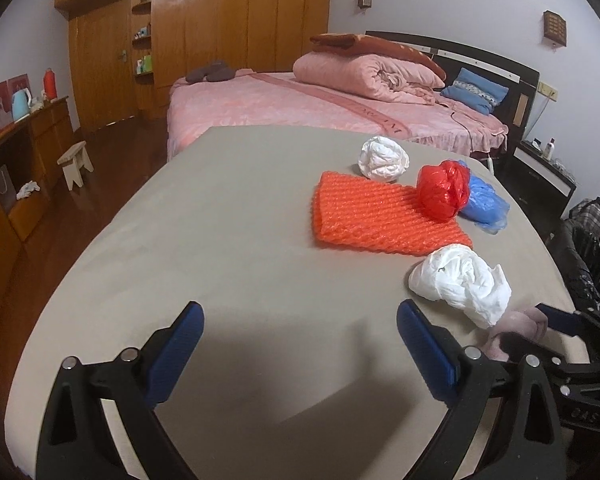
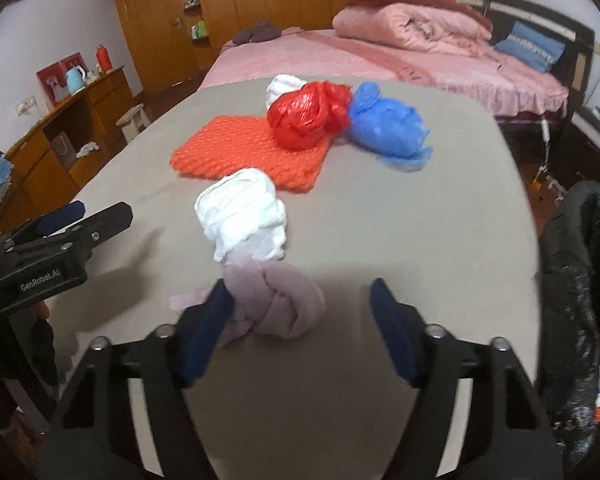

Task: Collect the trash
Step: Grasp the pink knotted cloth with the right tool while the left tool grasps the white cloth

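On the grey table (image 1: 220, 240) lie several crumpled bags. A pink knotted bag (image 2: 284, 304) sits between the fingers of my right gripper (image 2: 300, 288). The left pad touches it and the right pad stands apart, so the jaws are open. Just beyond it is a white bag (image 2: 244, 216), then an orange mesh sheet (image 2: 244, 148) with a red bag (image 2: 308, 116) on its far corner. A blue bag (image 2: 384, 128) lies beside the red one, and another white bag (image 1: 382, 158) lies farther back. My left gripper (image 1: 300, 312) hovers open over bare table, left of the pink bag (image 1: 520, 324).
A black bag (image 2: 572, 260) stands off the table's right edge. Beyond the far edge is a pink bed (image 1: 280, 104) with a rolled quilt. A wooden cabinet (image 1: 28, 152) and a small stool (image 1: 76, 162) stand at the left.
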